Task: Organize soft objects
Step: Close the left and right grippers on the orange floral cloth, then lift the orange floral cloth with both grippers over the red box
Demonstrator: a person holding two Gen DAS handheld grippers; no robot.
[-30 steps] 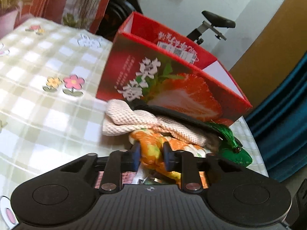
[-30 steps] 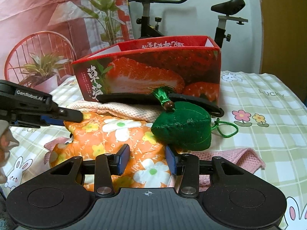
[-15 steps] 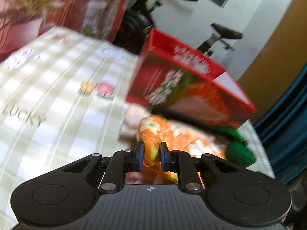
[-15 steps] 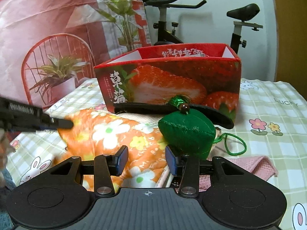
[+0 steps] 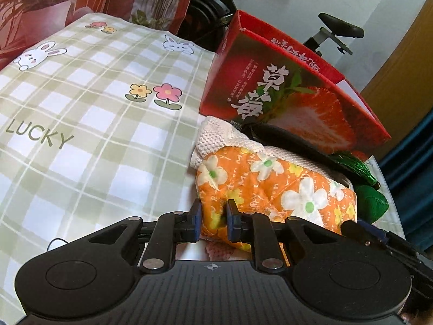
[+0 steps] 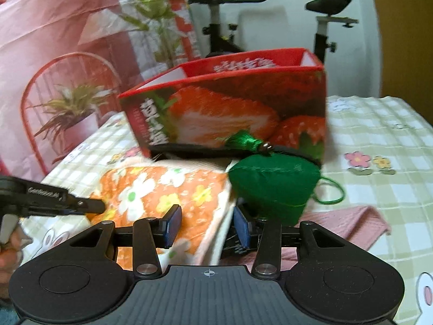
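In the left wrist view, the left tool (image 5: 212,220) sits at lower centre of the frame, its two blue-padded fingers pinching a corner of the orange floral cushion (image 5: 273,187). The cushion stretches from that pinch toward the right of the frame. Above it lies a cream knitted cloth (image 5: 216,138), and a black band (image 5: 286,140) runs along the foot of the red strawberry box (image 5: 284,92), which stands in the upper right. At the right edge of the cushion sits the green stuffed pouch (image 5: 372,203), with its green tassel (image 5: 351,162) just above. The checked surface (image 5: 81,113), printed with rabbits, flowers and the word LUCKY, fills the left half.

In the right wrist view, the right tool (image 6: 207,226) is at lower centre with its fingers spread; the cushion's near edge lies between them, but neither pad clearly presses on it. The green pouch rests just above the right-hand finger, touching the cushion's right edge. A pink cloth (image 6: 351,222) lies beneath, showing at centre right. The left tool reaches in from the left edge and meets the cushion's left end. The red box stands behind everything, open at the top.
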